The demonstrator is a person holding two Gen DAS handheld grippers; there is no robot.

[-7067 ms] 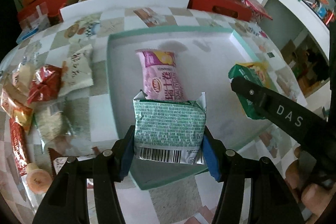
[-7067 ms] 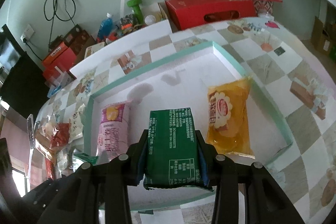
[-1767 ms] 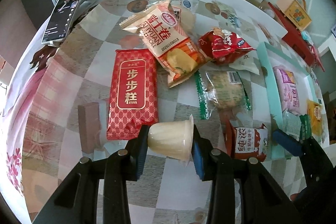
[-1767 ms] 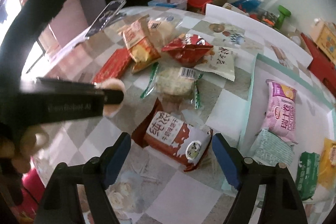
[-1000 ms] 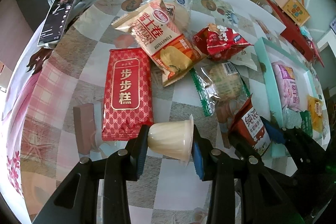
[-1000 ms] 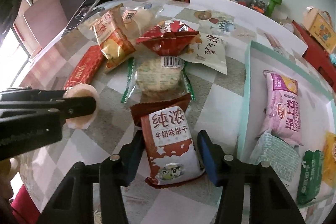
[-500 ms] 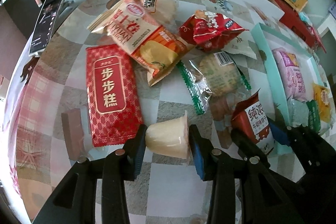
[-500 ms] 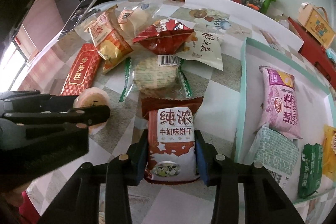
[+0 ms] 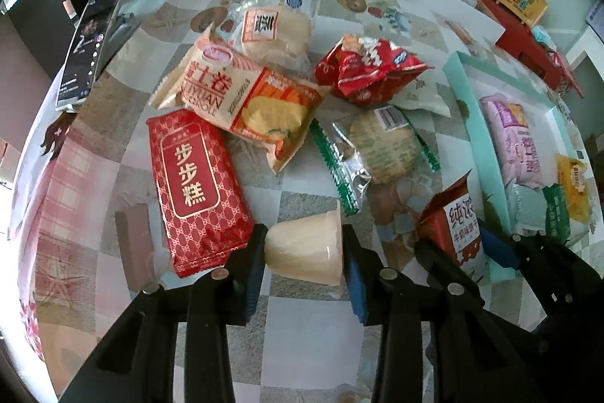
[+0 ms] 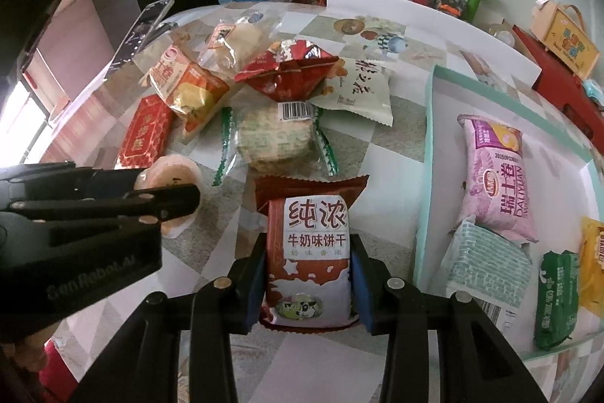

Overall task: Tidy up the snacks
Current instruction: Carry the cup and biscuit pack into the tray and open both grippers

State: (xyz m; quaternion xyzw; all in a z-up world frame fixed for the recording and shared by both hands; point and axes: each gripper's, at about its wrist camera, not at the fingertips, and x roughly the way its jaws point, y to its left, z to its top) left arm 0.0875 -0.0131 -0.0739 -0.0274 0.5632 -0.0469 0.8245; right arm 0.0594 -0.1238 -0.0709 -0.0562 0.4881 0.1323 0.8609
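Note:
My left gripper (image 9: 304, 257) is shut on a cream pudding cup (image 9: 305, 248), which lies on its side between the jaws just above the table; the cup also shows in the right wrist view (image 10: 171, 184). My right gripper (image 10: 307, 274) is shut on a red-and-white milk biscuit packet (image 10: 307, 252), seen in the left wrist view too (image 9: 460, 225). The teal-rimmed white tray (image 10: 424, 153) on the right holds a pink roll packet (image 10: 496, 172), a pale green packet (image 10: 487, 265), a dark green packet (image 10: 557, 297) and a yellow packet (image 10: 592, 263).
Loose snacks lie on the checked tablecloth: a long red packet (image 9: 192, 184), an orange-cream roll packet (image 9: 245, 101), a crumpled red bag (image 9: 366, 67), a clear green-edged biscuit pack (image 9: 377, 150), a white bun pack (image 9: 271, 29). A phone (image 9: 90, 44) leans at the far left.
My right gripper has closed on the milk biscuit packet and lifted its front end. My left gripper has held the pudding cup and drifted slightly towards the tray.

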